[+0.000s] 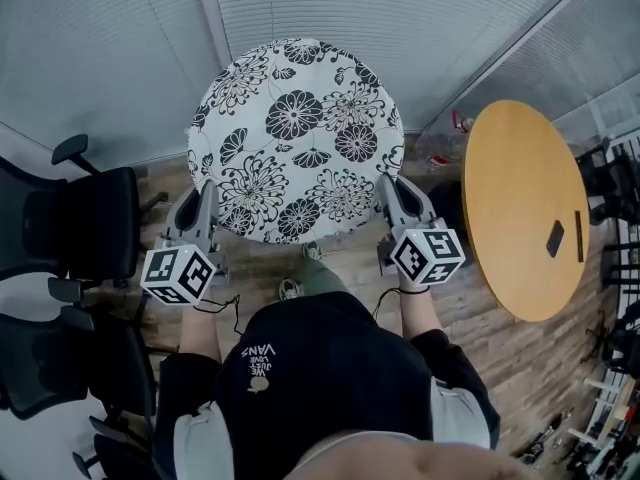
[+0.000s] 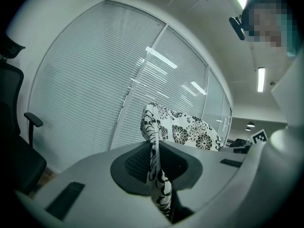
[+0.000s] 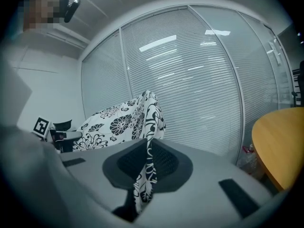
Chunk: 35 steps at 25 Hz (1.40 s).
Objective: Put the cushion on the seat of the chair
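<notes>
A round white cushion (image 1: 295,138) with black flower print is held up in the air in front of me, between both grippers. My left gripper (image 1: 207,196) is shut on the cushion's left edge, and the pinched fabric (image 2: 156,175) runs between its jaws. My right gripper (image 1: 388,193) is shut on the right edge, with the fabric (image 3: 145,167) squeezed between its pads. Black office chairs (image 1: 70,223) stand at the left of the head view; their seats are mostly out of sight. The cushion hangs apart from them.
A round wooden table (image 1: 525,208) with a dark phone-like item (image 1: 555,238) stands to the right. Closed blinds (image 1: 400,18) cover the glass wall straight ahead. Another black chair (image 1: 50,368) sits at the lower left. Cluttered items lie at the far lower right.
</notes>
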Tool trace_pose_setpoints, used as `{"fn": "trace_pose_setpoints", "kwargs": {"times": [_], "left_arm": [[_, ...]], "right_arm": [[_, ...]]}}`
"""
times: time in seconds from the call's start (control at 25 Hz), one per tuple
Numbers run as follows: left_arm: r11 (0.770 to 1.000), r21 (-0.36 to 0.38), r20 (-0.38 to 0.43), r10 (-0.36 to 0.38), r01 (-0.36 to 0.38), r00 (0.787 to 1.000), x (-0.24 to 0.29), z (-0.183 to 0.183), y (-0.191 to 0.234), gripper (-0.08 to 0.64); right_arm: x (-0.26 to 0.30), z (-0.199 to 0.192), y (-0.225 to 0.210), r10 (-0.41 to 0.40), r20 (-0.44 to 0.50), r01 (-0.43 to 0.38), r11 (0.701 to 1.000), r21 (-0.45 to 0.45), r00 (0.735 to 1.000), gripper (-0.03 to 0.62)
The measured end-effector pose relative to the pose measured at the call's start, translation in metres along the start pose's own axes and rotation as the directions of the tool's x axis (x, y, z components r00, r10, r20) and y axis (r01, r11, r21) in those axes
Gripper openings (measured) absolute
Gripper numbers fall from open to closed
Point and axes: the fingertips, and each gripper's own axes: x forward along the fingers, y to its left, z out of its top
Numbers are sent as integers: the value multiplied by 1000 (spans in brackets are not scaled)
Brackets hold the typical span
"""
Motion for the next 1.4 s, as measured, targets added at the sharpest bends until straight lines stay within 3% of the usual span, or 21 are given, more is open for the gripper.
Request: {"fn": "trace_pose_setpoints", "kwargs": {"times": [0.48, 0.88, 1.4], "left_arm": [[1000, 12, 41, 21, -22, 999, -8, -1, -6, 41], [996, 13, 56, 86, -87, 995, -19, -1, -14, 41], [998, 42, 62, 48, -51, 997, -11, 4, -15, 41]], "right_arm": [[-1, 0, 2, 41, 20, -41, 999, -15, 999, 34], [2, 3, -5, 98, 11, -98, 995, -13, 995, 34], [5, -4, -4, 77, 35, -77, 997, 3, 996, 34]]}}
